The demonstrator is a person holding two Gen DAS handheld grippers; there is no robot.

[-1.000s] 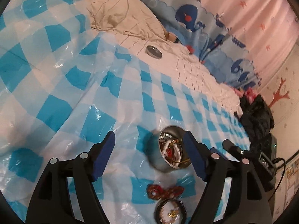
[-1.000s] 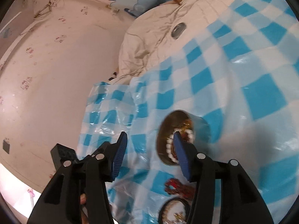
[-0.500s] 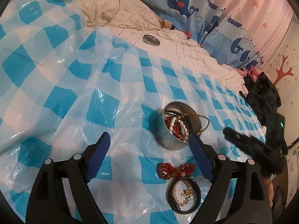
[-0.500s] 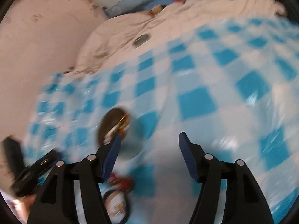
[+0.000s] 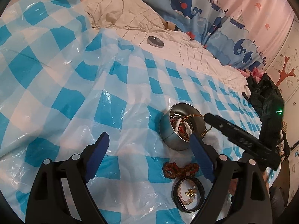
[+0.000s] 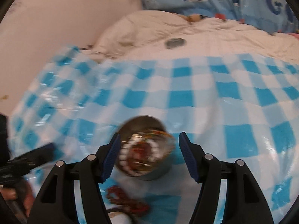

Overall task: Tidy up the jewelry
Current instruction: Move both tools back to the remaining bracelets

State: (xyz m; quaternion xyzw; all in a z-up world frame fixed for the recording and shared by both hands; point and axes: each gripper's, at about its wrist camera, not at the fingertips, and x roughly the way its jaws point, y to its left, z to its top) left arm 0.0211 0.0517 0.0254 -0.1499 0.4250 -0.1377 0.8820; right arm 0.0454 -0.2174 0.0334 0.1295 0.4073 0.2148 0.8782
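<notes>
Left hand-held gripper (image 5: 148,150): blue-padded jaws spread wide and opening, nothing between them but checked sheet; its right pad overlaps the near edge of the tin in the picture, contact not seen. Right hand-held gripper (image 6: 147,155): jaws partly apart, no grip; the tin shows in the gap between the pads, neither pad seen pressing on it, and this view is motion-blurred. In the left wrist view the right hand-held gripper also enters as a dark bar from 4 o'clock, its tip over the tin's rim. Round metal tin (image 5: 178,128) lies open on the blue-and-white checked plastic sheet (image 5: 74,97) spread over the bed, tilted so its mouth faces the cameras; inside are a white bead bracelet (image 5: 182,126), red pieces and a thin gold-coloured cord trailing over the rim toward 3 o'clock. At 6 o'clock from the tin, just beside it on the sheet, lies a string of red-brown beads (image 5: 180,169); touching that string on its 6 o'clock side is a black ring-shaped band (image 5: 188,193) with pale beads and a small gold charm inside its loop. Well apart at 12 o'clock, on the cream quilt (image 5: 186,56) beyond the sheet's edge, lies a flat round metal lid (image 5: 155,41). Beyond the quilt hangs a curtain with blue whales (image 5: 188,3). Dark clothing (image 5: 265,93) is heaped at 3 o'clock by the bed's edge.
</notes>
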